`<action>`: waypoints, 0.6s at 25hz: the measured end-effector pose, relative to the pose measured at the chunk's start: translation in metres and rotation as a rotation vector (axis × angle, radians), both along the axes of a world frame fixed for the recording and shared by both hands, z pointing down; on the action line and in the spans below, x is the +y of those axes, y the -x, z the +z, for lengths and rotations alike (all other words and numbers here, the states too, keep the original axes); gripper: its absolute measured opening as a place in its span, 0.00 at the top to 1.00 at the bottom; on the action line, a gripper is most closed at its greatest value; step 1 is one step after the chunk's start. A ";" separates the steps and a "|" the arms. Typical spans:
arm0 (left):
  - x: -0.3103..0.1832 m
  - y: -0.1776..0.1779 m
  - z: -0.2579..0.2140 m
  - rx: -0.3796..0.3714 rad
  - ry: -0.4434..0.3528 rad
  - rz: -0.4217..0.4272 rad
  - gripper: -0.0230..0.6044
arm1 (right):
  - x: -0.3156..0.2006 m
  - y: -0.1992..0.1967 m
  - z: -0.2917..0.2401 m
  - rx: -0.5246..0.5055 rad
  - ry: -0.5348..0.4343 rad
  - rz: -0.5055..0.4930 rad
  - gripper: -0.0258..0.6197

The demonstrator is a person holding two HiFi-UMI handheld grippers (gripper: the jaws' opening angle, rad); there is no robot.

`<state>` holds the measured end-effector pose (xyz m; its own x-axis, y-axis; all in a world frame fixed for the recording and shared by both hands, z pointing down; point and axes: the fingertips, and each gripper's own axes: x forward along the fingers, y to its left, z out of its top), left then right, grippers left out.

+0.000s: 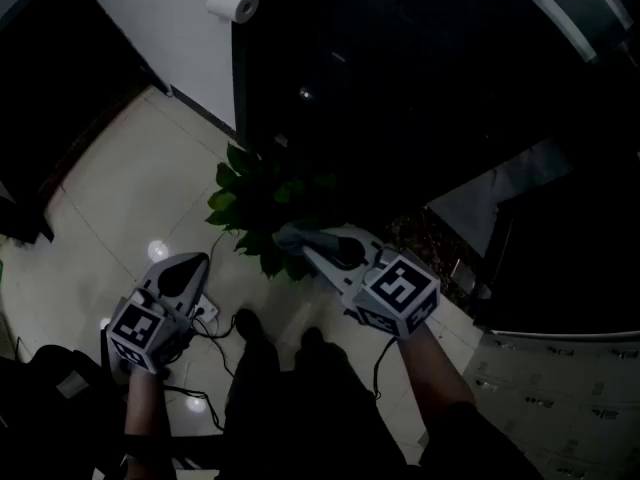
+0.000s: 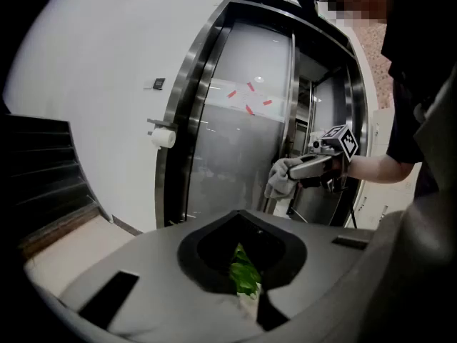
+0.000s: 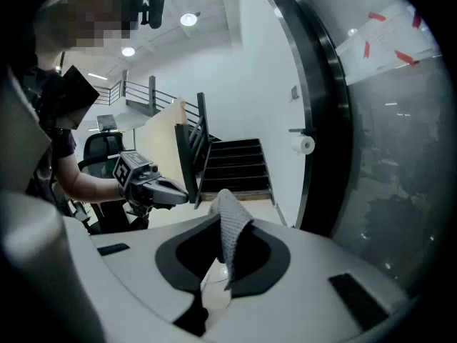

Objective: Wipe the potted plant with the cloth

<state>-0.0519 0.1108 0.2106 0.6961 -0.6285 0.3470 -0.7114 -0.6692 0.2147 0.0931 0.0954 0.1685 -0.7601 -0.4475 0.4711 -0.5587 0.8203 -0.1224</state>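
The potted plant (image 1: 262,208) stands on the pale tiled floor (image 1: 110,198) at the foot of a dark, curved metal-framed door (image 2: 243,141), its leaves spreading just ahead of the person's shoes. Directly over the foliage, the right gripper (image 1: 308,245) is clamped on a grey cloth (image 1: 298,236). In the right gripper view the cloth (image 3: 230,227) stands up from between the closed jaws and folds over. To the plant's left and slightly apart from the leaves, the left gripper (image 1: 198,264) has its jaws drawn together, and the left gripper view shows a green leaf (image 2: 245,271) between them. Strips of red tape (image 2: 248,98) mark the door's panel. A roll of toilet paper (image 1: 232,4) hangs on the white wall beside the frame, and a dark staircase (image 3: 235,163) rises further off.
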 end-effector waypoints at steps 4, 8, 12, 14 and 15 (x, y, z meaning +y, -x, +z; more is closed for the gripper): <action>-0.040 0.020 0.066 0.045 0.079 -0.009 0.98 | -0.056 0.025 0.063 0.069 0.002 0.012 0.92; -0.053 0.011 0.144 0.032 0.164 -0.007 0.98 | -0.087 0.037 0.140 0.164 0.018 -0.031 0.92; -0.065 -0.006 0.212 0.034 0.228 -0.009 0.98 | -0.113 0.034 0.211 0.183 0.054 -0.021 0.92; -0.073 -0.011 0.246 0.020 0.253 -0.017 0.98 | -0.127 0.034 0.246 0.212 0.061 -0.017 0.92; -0.077 -0.013 0.263 0.012 0.264 -0.020 0.98 | -0.133 0.033 0.263 0.227 0.064 -0.013 0.92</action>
